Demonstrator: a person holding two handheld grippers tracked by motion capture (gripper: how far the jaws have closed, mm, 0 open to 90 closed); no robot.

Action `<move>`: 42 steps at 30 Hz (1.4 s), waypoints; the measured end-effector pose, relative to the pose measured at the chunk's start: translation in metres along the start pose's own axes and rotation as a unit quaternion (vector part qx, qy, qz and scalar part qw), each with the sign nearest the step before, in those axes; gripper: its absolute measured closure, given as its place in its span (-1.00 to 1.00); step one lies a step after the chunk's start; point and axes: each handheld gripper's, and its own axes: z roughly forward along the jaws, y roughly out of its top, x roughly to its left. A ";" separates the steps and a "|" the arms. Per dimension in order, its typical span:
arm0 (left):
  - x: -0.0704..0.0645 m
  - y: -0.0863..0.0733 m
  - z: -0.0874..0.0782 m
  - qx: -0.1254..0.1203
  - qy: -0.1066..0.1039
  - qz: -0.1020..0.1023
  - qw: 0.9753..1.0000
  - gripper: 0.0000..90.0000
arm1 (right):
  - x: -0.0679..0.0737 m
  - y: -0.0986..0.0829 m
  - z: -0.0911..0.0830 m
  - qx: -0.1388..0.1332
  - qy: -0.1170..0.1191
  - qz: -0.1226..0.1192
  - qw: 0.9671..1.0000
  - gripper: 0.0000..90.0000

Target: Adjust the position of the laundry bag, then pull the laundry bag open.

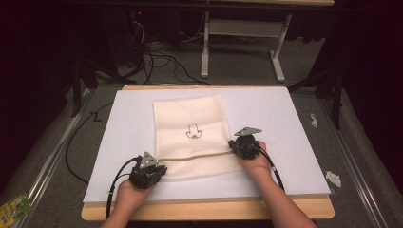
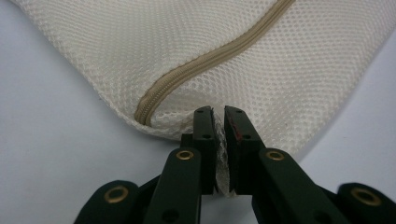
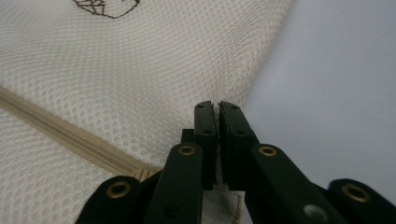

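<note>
No words, brands or numbers can be read; the cream mesh laundry bag [image 1: 192,124] bears only a small dark outline emblem [image 1: 193,130], without legible lettering.

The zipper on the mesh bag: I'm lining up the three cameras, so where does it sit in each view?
High view: the zipper runs across the mesh bag's near part, from left gripper to right gripper.
Left gripper view: it slants from top right down to its end, left of the jaws.
Right gripper view: it crosses lower left, ending beside the jaws.
Shared landmark: the zipper's ends at the bag's edges.
</note>
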 end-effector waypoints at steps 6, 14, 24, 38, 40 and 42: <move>-0.022 0.003 0.005 0.005 -0.034 0.029 0.999 0.87 | -0.012 -0.028 -0.033 0.000 0.003 -0.003 1.000 0.96; -0.045 0.001 0.006 0.004 -0.075 0.045 0.996 0.86 | -0.018 -0.074 -0.082 -0.007 0.008 0.011 1.000 0.95; -0.039 0.000 -0.002 -0.060 -0.056 0.022 0.996 0.41 | -0.018 -0.088 -0.115 -0.039 0.001 0.041 0.998 0.24; -0.008 0.009 -0.018 -0.121 0.017 -0.050 0.991 -0.06 | -0.012 -0.119 -0.130 -0.028 0.006 0.078 0.997 0.19; -0.009 0.011 -0.016 -0.123 0.016 -0.050 0.991 -0.07 | -0.011 -0.116 -0.127 -0.028 0.008 0.081 0.996 0.23; -0.010 0.011 -0.014 -0.117 0.018 -0.043 0.992 -0.07 | -0.011 -0.113 -0.122 -0.027 0.007 0.081 0.996 0.31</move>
